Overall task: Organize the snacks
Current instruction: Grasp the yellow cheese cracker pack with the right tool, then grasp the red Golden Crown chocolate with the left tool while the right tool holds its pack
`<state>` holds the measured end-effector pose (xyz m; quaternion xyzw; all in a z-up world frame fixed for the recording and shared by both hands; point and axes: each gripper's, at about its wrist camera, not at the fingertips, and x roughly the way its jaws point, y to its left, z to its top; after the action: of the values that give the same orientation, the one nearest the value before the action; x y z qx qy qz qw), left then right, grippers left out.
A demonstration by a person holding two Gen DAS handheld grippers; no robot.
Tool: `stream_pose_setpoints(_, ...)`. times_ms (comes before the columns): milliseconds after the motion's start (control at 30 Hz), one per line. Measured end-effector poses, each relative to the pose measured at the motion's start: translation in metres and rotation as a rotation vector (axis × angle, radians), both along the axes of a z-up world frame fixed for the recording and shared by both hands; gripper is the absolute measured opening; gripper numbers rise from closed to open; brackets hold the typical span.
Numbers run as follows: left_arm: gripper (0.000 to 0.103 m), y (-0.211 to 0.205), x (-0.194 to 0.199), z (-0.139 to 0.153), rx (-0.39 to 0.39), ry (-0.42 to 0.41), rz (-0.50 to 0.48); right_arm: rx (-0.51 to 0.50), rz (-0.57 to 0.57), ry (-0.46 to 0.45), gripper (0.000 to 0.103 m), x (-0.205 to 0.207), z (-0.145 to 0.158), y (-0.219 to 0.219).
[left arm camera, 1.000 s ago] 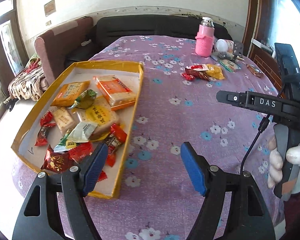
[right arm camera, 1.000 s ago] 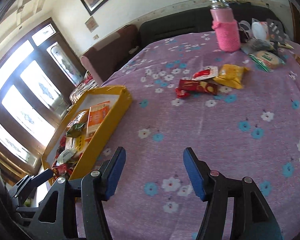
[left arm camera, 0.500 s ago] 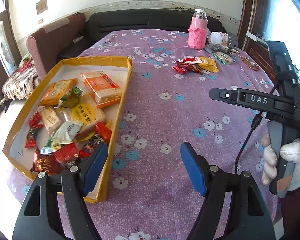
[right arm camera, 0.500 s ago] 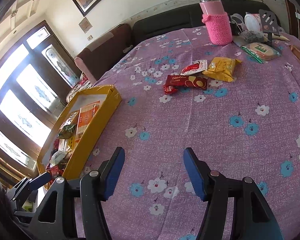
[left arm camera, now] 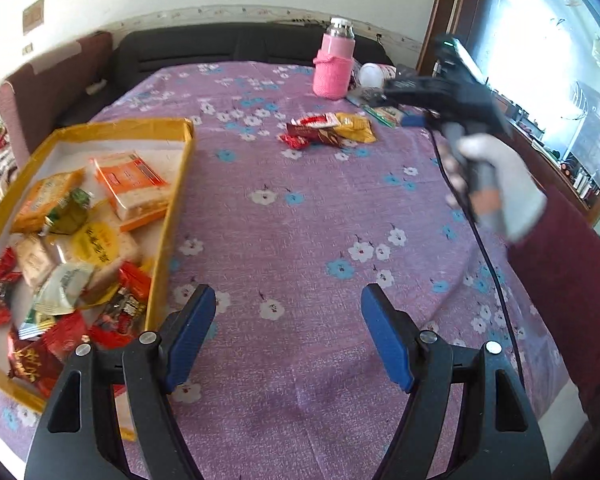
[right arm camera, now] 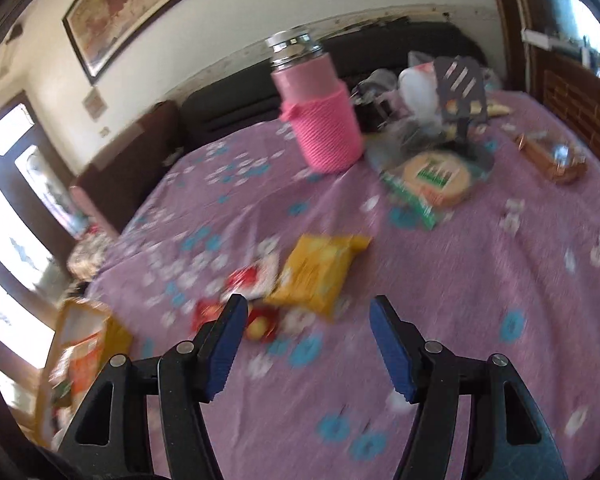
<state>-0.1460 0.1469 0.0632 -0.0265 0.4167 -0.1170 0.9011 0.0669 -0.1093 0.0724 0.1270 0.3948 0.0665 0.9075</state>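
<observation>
A yellow tray (left arm camera: 178, 196) on the left of the purple flowered table holds several snack packets, among them an orange cracker pack (left arm camera: 130, 184). My left gripper (left arm camera: 286, 334) hovers open beside the tray's right wall, nothing between its fingers. Further back lie loose snacks: a yellow packet (left arm camera: 356, 128) (right arm camera: 314, 270), a red-and-white packet (left arm camera: 314, 121) (right arm camera: 256, 278) and a dark red packet (left arm camera: 318, 136). My right gripper (right arm camera: 306, 338) hangs just short of these snacks, its jaws opening, empty. In the left wrist view the right gripper's body (left arm camera: 440, 92) is held by a gloved hand (left arm camera: 496, 184).
A pink-sleeved bottle (left arm camera: 335, 66) (right arm camera: 316, 116) stands at the table's back. A round green-labelled pack (right arm camera: 436, 178), a dark stand (right arm camera: 462, 96) and other clutter lie at the back right. A sofa (left arm camera: 228, 46) lies behind the table; a wooden frame (left arm camera: 452, 20) is at right.
My right gripper has swept quickly forward across the table to the loose snacks; its view is blurred. The left gripper has swung rightward, so the tray sits further left.
</observation>
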Motion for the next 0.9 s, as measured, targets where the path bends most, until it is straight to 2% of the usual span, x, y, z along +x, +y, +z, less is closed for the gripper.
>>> stream_pose_setpoints(67, 0.075, 0.004, 0.003, -0.003, -0.01, 0.012, 0.006, -0.045, -0.025, 0.021, 0.066, 0.024, -0.007, 0.004)
stream_pose_setpoints(200, 0.075, 0.018, 0.01, -0.009, -0.044, 0.037, 0.037, -0.01, -0.044, 0.082, 0.065, 0.059, -0.025, 0.013)
stream_pose_setpoints(300, 0.075, 0.025, 0.013, -0.013, -0.086, 0.057, 0.046, -0.052, -0.03, 0.128, 0.063, 0.073, -0.036, 0.026)
stream_pose_setpoints(333, 0.075, 0.025, 0.012, -0.013, -0.09, 0.057, 0.045, -0.084, -0.017, 0.152, 0.046, 0.075, -0.04, 0.031)
stream_pose_setpoints(367, 0.075, 0.024, 0.012, -0.012, -0.087, 0.055, 0.045, -0.103, -0.011, 0.166, 0.045, 0.074, -0.042, 0.034)
stream_pose_setpoints(500, 0.075, 0.019, 0.011, -0.01, -0.087, 0.046, 0.033, -0.12, 0.039, 0.18, 0.045, 0.049, -0.043, 0.036)
stream_pose_setpoints(567, 0.075, 0.017, 0.009, -0.007, -0.082, 0.039, 0.022, -0.097, 0.084, 0.211, 0.045, 0.027, -0.044, 0.032)
stream_pose_setpoints(733, 0.075, 0.012, 0.007, -0.003, -0.098, 0.025, 0.01, 0.019, 0.303, 0.351, 0.049, -0.031, -0.043, 0.026)
stream_pose_setpoints(800, 0.075, 0.01, 0.007, -0.004, -0.115, 0.03, 0.004, 0.027, 0.293, 0.301, 0.053, -0.039, -0.03, 0.02)
stream_pose_setpoints(833, 0.075, 0.008, 0.007, -0.003, -0.123, 0.033, 0.002, 0.003, 0.266, 0.236, 0.061, -0.038, -0.02, 0.018)
stream_pose_setpoints(900, 0.075, 0.007, 0.006, -0.003, -0.129, 0.034, -0.004, -0.003, 0.234, 0.156, 0.064, -0.025, -0.008, 0.019)
